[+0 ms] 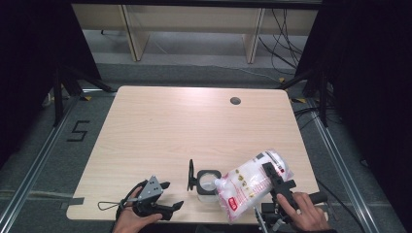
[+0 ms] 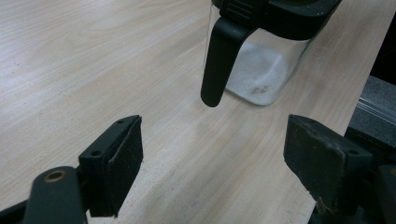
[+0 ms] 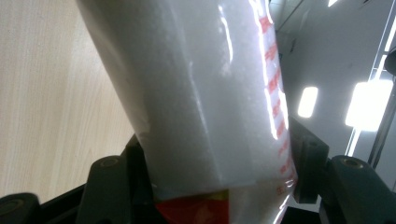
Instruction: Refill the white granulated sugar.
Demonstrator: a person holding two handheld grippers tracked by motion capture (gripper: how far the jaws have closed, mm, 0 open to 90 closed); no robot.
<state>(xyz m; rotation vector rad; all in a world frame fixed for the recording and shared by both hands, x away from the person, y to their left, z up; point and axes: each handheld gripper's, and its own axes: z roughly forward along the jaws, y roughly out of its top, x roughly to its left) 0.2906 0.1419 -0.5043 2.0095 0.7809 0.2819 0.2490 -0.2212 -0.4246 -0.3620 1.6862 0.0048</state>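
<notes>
A clear square container [image 1: 208, 188] with a black rim stands near the table's front edge, its black lid [image 1: 191, 175] flipped up on the left side. Some white grains lie in its bottom [image 2: 261, 77]. My right gripper [image 1: 270, 180] is shut on a plastic bag of white grains [image 1: 243, 188] with red print. The bag is tilted, its lower corner at the container's mouth. In the right gripper view the bag [image 3: 201, 93] sits between the jaws of the right gripper [image 3: 217, 161]. My left gripper [image 1: 174, 195] rests left of the container, open and holding nothing [image 2: 212, 154].
The wooden table [image 1: 184, 126] has a round cable hole [image 1: 235, 101] at the back right. Black curtains and stands flank it. Wooden furniture legs stand on the floor behind. A "5" mark [image 1: 77, 131] is on the floor at the left.
</notes>
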